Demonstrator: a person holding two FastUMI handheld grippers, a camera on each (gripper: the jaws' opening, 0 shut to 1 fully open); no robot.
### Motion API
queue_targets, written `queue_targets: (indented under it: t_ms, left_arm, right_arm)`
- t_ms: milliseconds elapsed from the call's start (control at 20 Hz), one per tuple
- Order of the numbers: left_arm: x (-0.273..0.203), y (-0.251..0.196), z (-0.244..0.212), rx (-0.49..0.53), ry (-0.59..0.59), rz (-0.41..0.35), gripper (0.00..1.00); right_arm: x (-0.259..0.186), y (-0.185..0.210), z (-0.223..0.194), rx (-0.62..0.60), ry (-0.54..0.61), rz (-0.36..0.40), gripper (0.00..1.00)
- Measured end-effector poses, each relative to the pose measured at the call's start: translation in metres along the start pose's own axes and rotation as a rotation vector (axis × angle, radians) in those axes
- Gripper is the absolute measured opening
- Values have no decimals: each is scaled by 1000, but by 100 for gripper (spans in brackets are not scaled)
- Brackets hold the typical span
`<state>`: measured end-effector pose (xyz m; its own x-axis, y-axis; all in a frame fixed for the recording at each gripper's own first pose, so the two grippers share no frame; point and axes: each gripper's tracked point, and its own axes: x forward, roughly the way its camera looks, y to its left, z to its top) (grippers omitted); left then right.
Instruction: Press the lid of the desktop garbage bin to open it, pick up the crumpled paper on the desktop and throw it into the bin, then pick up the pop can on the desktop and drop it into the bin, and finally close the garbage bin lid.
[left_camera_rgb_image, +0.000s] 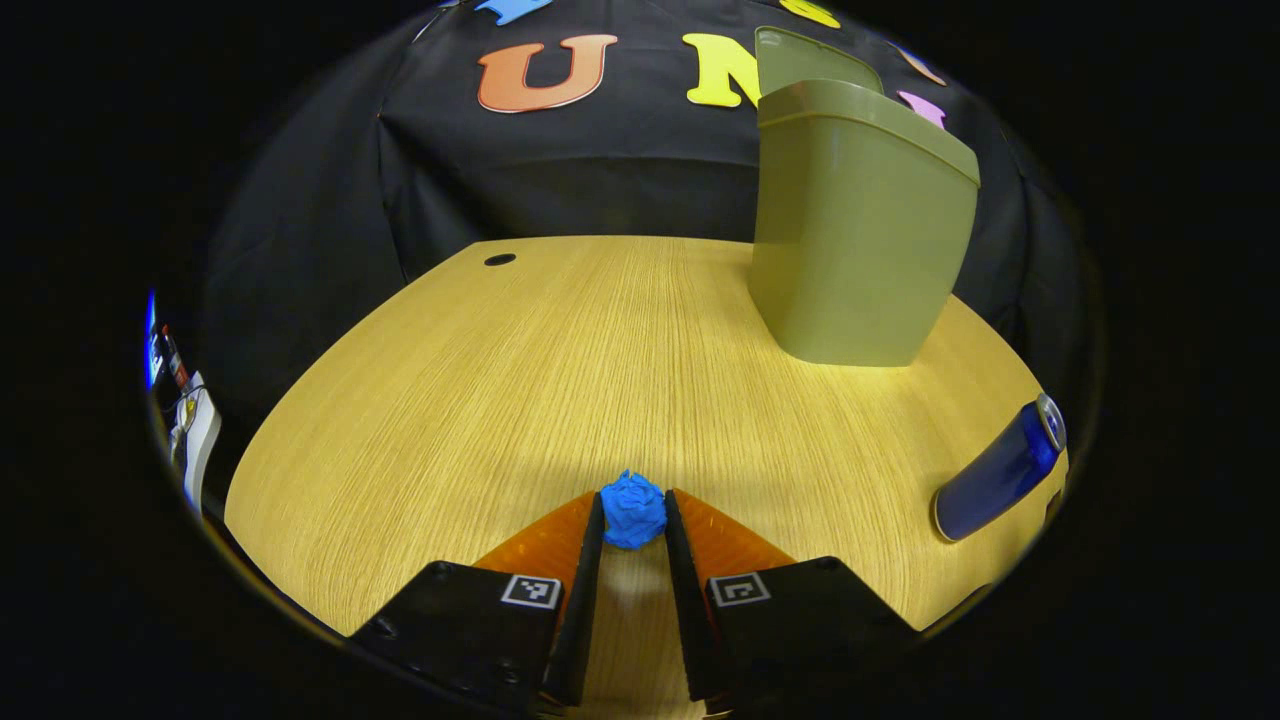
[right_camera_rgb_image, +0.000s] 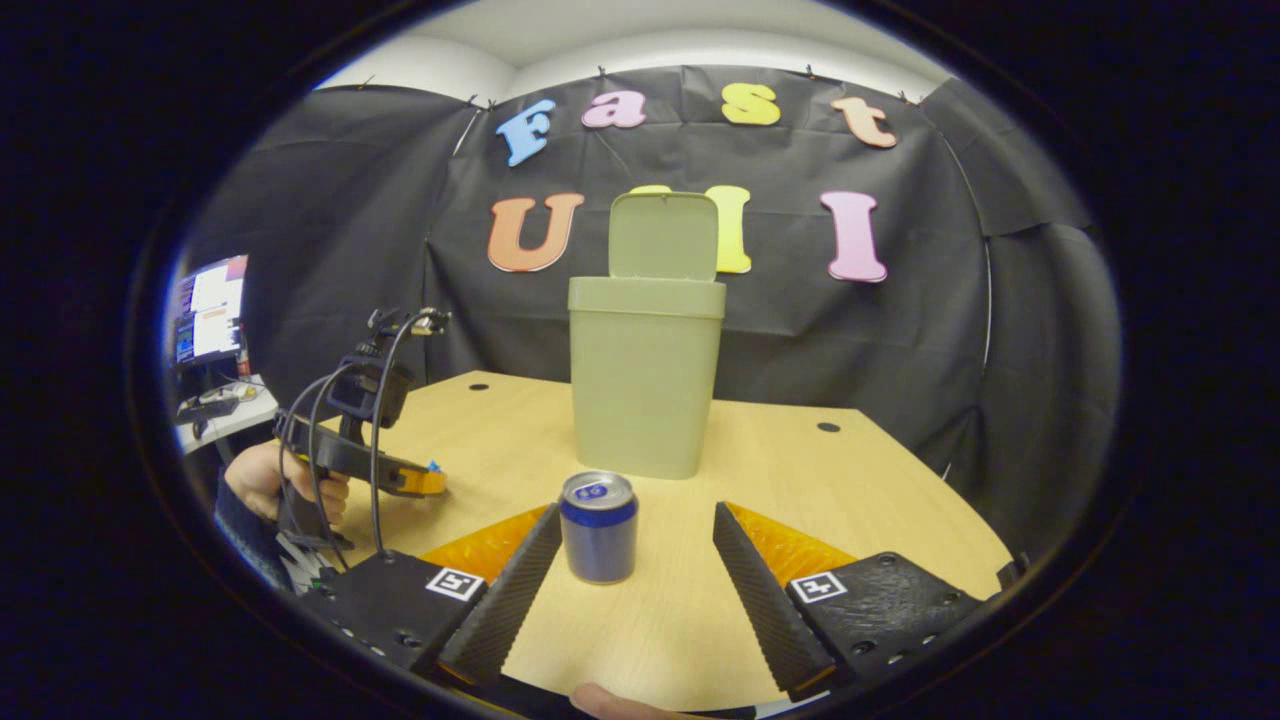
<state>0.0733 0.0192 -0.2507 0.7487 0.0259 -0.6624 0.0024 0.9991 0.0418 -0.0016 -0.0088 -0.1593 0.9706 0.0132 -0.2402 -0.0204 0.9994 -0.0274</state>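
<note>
The olive-green bin (left_camera_rgb_image: 860, 230) (right_camera_rgb_image: 645, 390) stands upright at the back of the wooden table (left_camera_rgb_image: 480, 400), its lid (right_camera_rgb_image: 665, 235) flipped up. My left gripper (left_camera_rgb_image: 634, 512) is shut on the blue crumpled paper (left_camera_rgb_image: 633, 510), which sits between the fingertips. In the right gripper view the left gripper (right_camera_rgb_image: 415, 482) is at the left, a little above the table, with a bit of blue paper (right_camera_rgb_image: 433, 465) at its tip. A blue pop can (right_camera_rgb_image: 598, 527) (left_camera_rgb_image: 1000, 470) stands upright in front of the bin. My right gripper (right_camera_rgb_image: 637, 513) is open around the can, which is close to the left finger.
A hand (right_camera_rgb_image: 285, 480) holds the left gripper, with cables running over it. A monitor (right_camera_rgb_image: 210, 310) and a side desk sit beyond the table's left edge. Cable holes (right_camera_rgb_image: 828, 427) (left_camera_rgb_image: 499, 260) mark the tabletop. Black cloth walls close the back and sides.
</note>
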Motion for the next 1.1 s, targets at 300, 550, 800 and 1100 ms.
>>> queue_targets:
  t_ms: [300,550,800,1100]
  left_arm:
    - [-90,-1,31,-18,-106,12,43]
    - [-108,-9,51,19,-174,8,40]
    - [-125,-19,60,36,-205,-22,40]
    - [-131,-14,62,12,-221,-19,40]
  right_arm:
    - [22,19,-29,-23,51,-6,98]
    - [54,21,-45,-1,86,-43,98]
    - [90,19,-51,11,128,-68,98]
    - [109,14,-47,34,130,-76,98]
